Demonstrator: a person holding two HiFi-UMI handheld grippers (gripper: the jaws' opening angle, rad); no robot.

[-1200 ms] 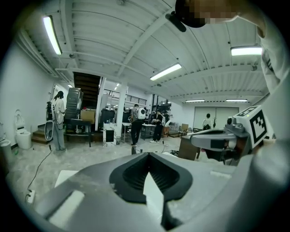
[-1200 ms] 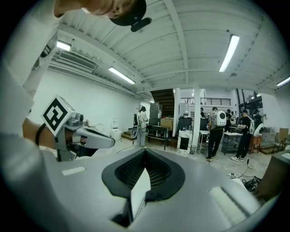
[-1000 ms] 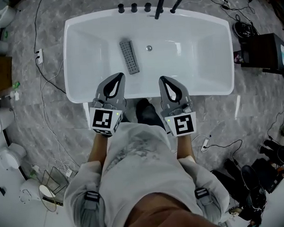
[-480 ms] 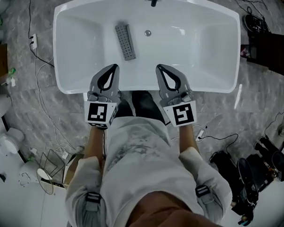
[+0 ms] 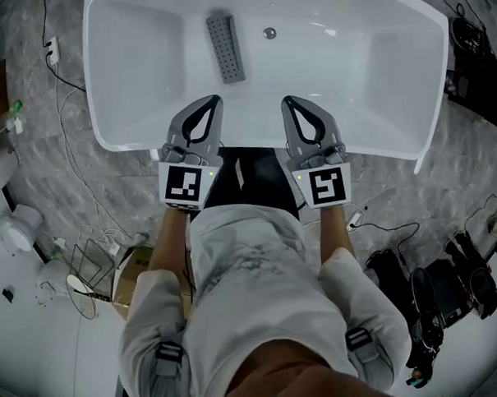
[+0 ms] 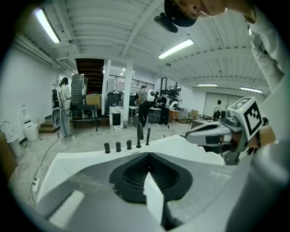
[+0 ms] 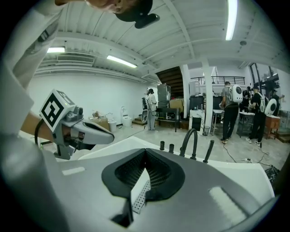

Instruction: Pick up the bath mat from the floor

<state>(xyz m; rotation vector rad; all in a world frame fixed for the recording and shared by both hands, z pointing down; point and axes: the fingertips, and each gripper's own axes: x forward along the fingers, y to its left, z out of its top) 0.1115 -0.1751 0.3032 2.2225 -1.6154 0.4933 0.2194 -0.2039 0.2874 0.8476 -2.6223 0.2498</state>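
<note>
Bath mat, as best I can tell, is the dark patch on the floor at the foot of the bathtub, partly hidden by the person's shirt. The left gripper hangs over the tub's near rim, jaws pressed together with nothing in them. The right gripper matches it, closed and empty; the mat lies between and below the two. To do this well, both should come back off the rim, open wide, sink to the mat's near edge, one toward each corner, and pinch the fabric before lifting.
</note>
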